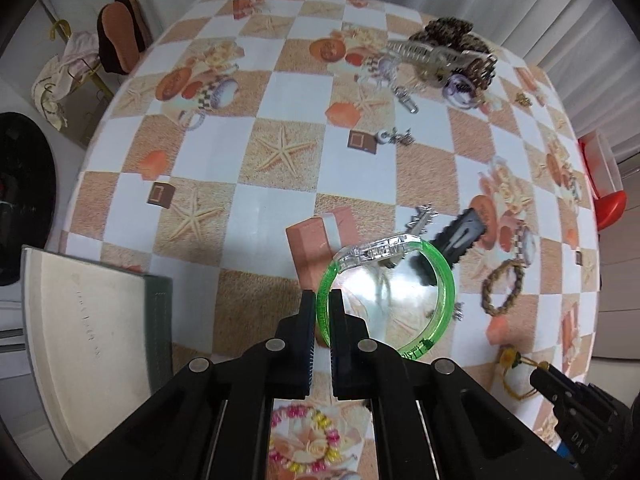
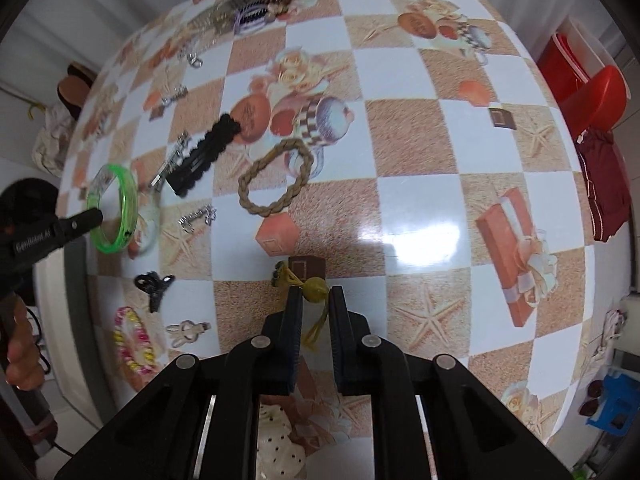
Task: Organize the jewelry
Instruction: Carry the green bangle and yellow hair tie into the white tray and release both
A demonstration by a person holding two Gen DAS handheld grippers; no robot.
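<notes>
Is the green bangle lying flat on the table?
No, the left gripper is shut on the green bangle's rim, holding it tilted above the table.

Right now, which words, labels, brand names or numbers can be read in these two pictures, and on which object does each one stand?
"GenRobot.AI": white letters on the side of the left gripper, in the right wrist view.
Dark print on the green bangle: too blurred to read.
White marks on the right gripper: too small to read.
Writing on the printed jars of the tablecloth: too small to read.

A see-through green bangle [image 1: 416, 276] stands tilted at lower middle. A yellow bead cord [image 2: 312, 300] lies at bottom centre.
</notes>
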